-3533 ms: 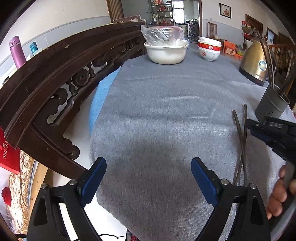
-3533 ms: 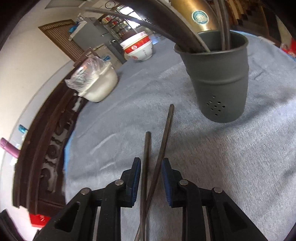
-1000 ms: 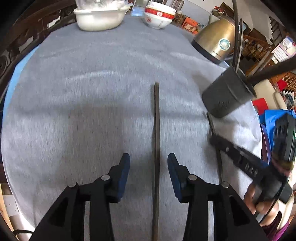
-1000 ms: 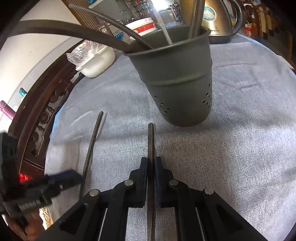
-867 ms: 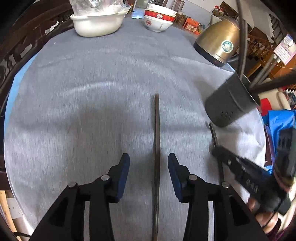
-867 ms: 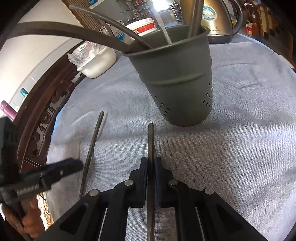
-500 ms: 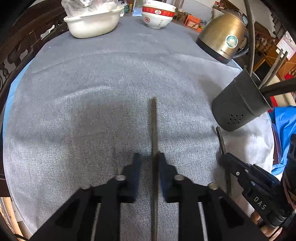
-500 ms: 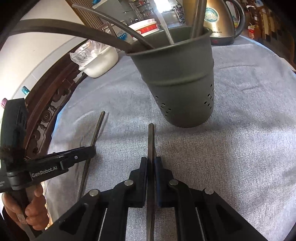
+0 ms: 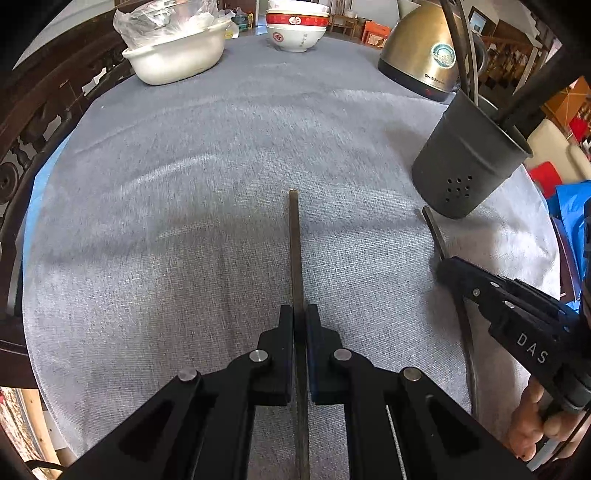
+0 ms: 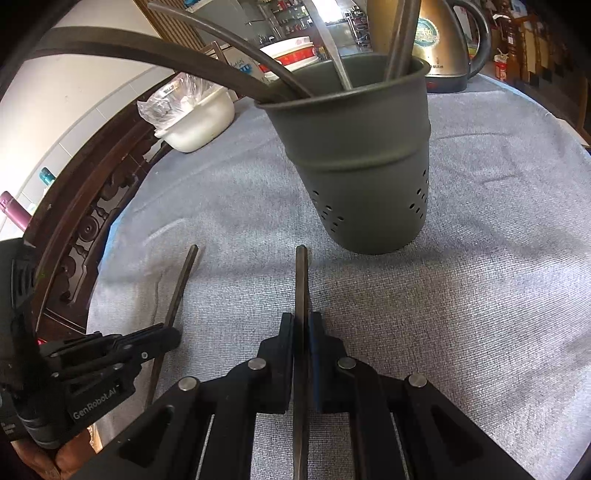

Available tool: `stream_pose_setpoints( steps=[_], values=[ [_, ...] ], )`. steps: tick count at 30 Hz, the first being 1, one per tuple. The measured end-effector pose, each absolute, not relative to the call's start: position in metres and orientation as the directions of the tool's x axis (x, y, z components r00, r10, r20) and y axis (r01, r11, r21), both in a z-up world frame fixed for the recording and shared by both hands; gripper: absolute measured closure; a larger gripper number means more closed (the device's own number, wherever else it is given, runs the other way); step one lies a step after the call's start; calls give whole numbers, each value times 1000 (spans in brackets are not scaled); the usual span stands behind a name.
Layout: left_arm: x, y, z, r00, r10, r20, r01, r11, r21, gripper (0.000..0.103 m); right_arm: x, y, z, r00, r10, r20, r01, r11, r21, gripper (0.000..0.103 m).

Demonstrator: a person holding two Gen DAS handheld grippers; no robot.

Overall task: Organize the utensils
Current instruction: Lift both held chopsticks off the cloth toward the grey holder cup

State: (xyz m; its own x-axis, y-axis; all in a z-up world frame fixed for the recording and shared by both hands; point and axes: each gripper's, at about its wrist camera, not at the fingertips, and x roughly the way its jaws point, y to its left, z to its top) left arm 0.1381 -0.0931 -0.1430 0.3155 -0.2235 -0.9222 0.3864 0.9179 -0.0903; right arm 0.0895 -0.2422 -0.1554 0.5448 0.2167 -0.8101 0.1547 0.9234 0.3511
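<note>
Two dark chopsticks lie on the grey tablecloth. My left gripper (image 9: 300, 317) is shut on one chopstick (image 9: 295, 251), which points away along the cloth. My right gripper (image 10: 302, 325) is shut on the other chopstick (image 10: 301, 280), whose tip lies just short of the dark grey utensil holder (image 10: 362, 162). The holder stands upright with several utensils in it; it also shows at the right in the left wrist view (image 9: 465, 166). Each gripper appears in the other's view: the right one (image 9: 454, 269) and the left one (image 10: 162, 339).
A white basin with a plastic bag (image 9: 177, 55), stacked red-and-white bowls (image 9: 297, 26) and a gold kettle (image 9: 421, 55) stand at the far side. A carved dark wooden chair back (image 10: 92, 206) borders the table's left edge.
My left gripper has closed from open onto its chopstick over the last second. My right gripper has stayed shut on its chopstick near the holder.
</note>
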Motion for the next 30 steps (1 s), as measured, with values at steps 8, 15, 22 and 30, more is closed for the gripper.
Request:
stream_pose_setpoints(
  steps=[8,15,22,30],
  values=[
    [143,-98,-143,306,-228,-924,400,912,-93,92,97,-237,-153,517,191,-834,153,938,310,93],
    [145,-100,-143,299,-238,-924,407,908,-102,69,107,-238,-154,499,205,-842,157,934,321,92],
    [150,-101,-145,318,-220,-922,400,913,-80,61,110,-237,-154,504,197,-841,148,940,308,93],
    [153,-103,-147,356,-194,-914,413,910,-33,61,105,-237,-153,514,192,-836,139,943,302,93]
  ],
)
